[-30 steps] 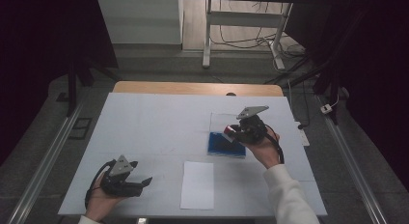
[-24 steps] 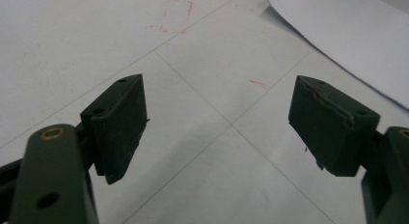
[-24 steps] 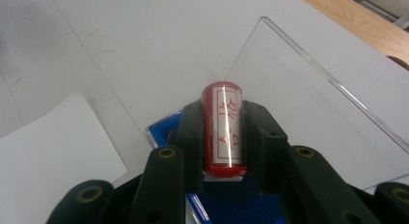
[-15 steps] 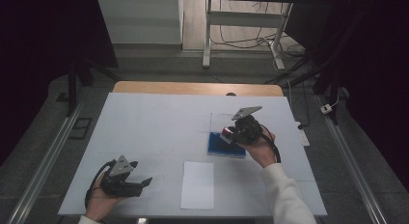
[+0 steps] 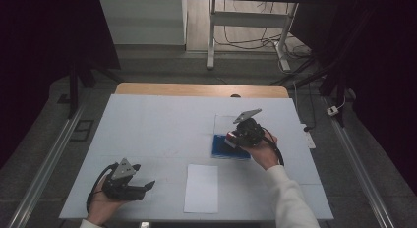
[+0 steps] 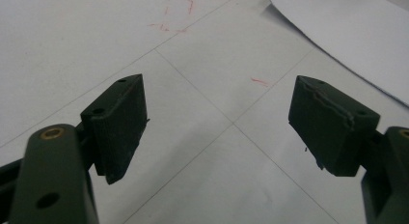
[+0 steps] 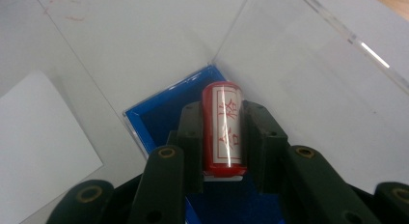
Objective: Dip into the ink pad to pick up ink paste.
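I have the white table (image 5: 162, 125) spread wide in the high view, with a wooden edge showing along its far side. Toward my near edge lies a white sheet of paper (image 5: 201, 187), flat and square to the table; its corner also shows at the upper right of the left gripper view (image 6: 347, 26) and at the left of the right gripper view (image 7: 38, 142).

Right of centre sits a blue ink pad (image 5: 222, 147) in a clear case whose lid (image 5: 223, 124) stands open on the far side. In the right gripper view the blue tray (image 7: 159, 113) lies directly below my jaws, with the clear lid (image 7: 308, 84) rising beyond it.

My right gripper (image 5: 235, 138) is over that pad, its jaws clamped on a red cylindrical stamp (image 7: 224, 127) with a white label of red characters. The stamp lies lengthwise between the pads, its tip pointing down toward the blue tray; whether it touches the tray I cannot tell.

My left gripper (image 5: 147, 186) rests low near the table's near-left corner, well apart from the pad, jaws spread wide with nothing but bare table between them (image 6: 217, 127).
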Available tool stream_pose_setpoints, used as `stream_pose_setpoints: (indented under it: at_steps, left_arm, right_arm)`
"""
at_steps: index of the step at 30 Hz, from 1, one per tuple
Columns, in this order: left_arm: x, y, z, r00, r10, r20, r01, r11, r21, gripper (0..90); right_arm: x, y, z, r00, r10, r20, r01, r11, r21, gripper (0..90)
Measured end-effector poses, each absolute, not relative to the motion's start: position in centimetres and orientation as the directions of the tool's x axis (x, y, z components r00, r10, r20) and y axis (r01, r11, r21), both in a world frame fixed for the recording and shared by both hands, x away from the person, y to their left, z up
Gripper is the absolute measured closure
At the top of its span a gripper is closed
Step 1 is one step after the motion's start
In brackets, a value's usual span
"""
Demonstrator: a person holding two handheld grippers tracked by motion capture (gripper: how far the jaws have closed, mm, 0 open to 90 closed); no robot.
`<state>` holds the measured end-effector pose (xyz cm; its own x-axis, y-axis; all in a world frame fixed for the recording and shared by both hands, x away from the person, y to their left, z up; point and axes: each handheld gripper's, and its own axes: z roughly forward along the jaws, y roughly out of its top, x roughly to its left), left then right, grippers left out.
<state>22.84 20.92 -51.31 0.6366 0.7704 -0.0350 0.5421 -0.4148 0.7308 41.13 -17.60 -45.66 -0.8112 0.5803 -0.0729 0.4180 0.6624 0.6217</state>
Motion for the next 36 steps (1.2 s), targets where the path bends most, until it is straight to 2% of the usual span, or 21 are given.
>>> stream_pose_setpoints:
  at_steps: [36]
  left_arm:
    - [22.9,21.0,-51.6,0.631,0.775,-0.037,0.549,-0.412,0.727,21.6]
  right_arm:
    - [41.9,-17.2,-47.1,-0.808,0.587,-0.06,0.468,0.699,0.541,70.3]
